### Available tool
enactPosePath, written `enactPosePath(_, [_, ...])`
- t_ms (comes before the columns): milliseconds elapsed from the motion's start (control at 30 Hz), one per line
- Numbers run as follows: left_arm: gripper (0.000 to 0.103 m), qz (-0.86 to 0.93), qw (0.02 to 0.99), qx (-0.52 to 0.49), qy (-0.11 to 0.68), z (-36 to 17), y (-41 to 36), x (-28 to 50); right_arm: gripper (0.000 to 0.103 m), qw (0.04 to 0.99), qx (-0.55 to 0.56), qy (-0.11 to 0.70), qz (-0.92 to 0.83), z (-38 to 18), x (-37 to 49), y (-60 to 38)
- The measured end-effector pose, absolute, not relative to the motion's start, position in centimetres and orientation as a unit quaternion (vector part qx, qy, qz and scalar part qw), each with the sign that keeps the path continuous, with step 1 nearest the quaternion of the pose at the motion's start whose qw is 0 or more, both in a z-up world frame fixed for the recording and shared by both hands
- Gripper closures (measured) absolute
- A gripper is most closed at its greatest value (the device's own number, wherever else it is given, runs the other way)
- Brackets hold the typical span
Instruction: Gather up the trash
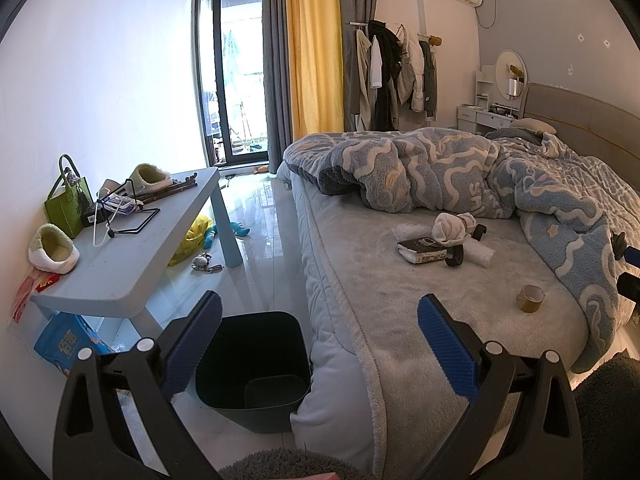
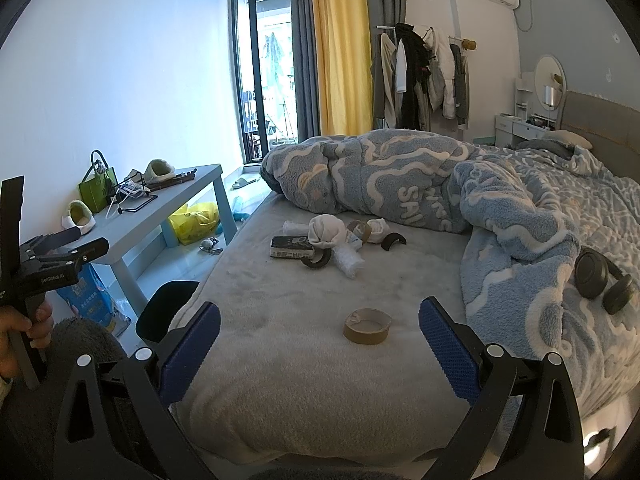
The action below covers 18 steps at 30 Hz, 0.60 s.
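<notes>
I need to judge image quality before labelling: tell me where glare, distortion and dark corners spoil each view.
Left wrist view: the glass balcony door is blown out, its light mirrored on the glossy tiled floor; fisheye bends the white wall, and the corners are black. Right wrist view: the same vignette; the grey fleece bed sheet is evenly lit and sharp, and the grey headboard curves.

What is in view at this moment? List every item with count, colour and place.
Tape roll: 1, brown, bed front.
Book: 1, dark, mid-bed.
Socks: white bundles, beside book.
Headphones: 1, black, on blanket.
Blanket: 1, blue-white, rumpled on bed.
Bin: 1, black, floor beside bed.
Table: 1, pale blue, by wall.
Slippers: 2, green-white, on table.
Bag: 1, green, on table.
Left gripper: open, empty.
Right gripper: open, empty.
</notes>
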State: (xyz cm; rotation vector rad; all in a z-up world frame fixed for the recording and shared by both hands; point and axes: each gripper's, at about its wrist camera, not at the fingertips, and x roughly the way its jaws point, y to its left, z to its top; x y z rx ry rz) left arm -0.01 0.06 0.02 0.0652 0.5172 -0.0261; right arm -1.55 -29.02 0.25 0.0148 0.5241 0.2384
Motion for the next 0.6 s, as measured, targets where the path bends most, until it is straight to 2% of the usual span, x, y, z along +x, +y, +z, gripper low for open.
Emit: enactPosePath(600, [0.003, -0.013, 0.966, 0.032, 0.256, 0.02, 0.08, 0.01, 0.003, 0.959, 0.007, 0.259, 0.117, 0.27, -1.57, -29.00])
